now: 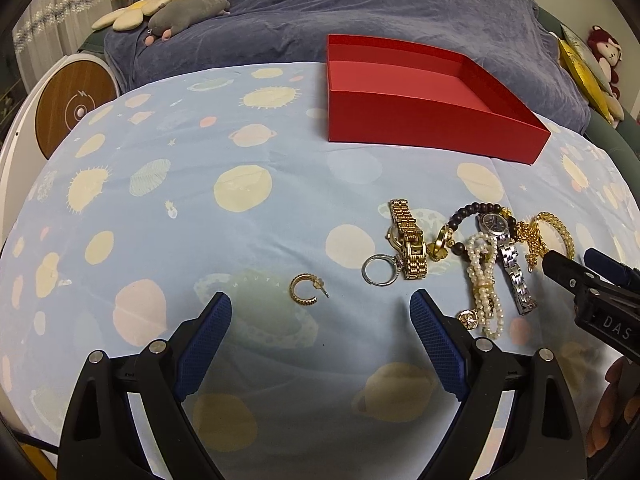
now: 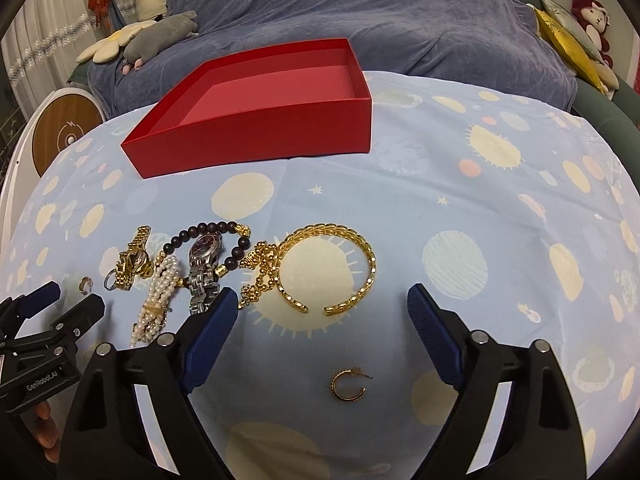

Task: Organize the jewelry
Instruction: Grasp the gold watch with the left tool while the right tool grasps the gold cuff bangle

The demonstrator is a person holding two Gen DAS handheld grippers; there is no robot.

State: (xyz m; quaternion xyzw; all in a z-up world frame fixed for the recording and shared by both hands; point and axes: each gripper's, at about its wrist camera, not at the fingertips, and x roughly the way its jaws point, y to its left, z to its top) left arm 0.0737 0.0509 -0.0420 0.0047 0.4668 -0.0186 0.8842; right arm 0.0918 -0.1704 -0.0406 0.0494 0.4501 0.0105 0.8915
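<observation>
An open red box stands at the far side of the blue planet-print cloth. My left gripper is open and empty, just short of a small gold hoop earring. To its right lie a silver ring, a gold watch, a dark bead bracelet, a pearl bracelet and a silver watch. My right gripper is open and empty, with a gold cuff bangle just ahead and a second gold hoop earring between its fingers.
A gold chain lies by the bangle. Behind the cloth is a sofa under a blue-grey blanket with plush toys. A round wooden-faced device stands at the left edge.
</observation>
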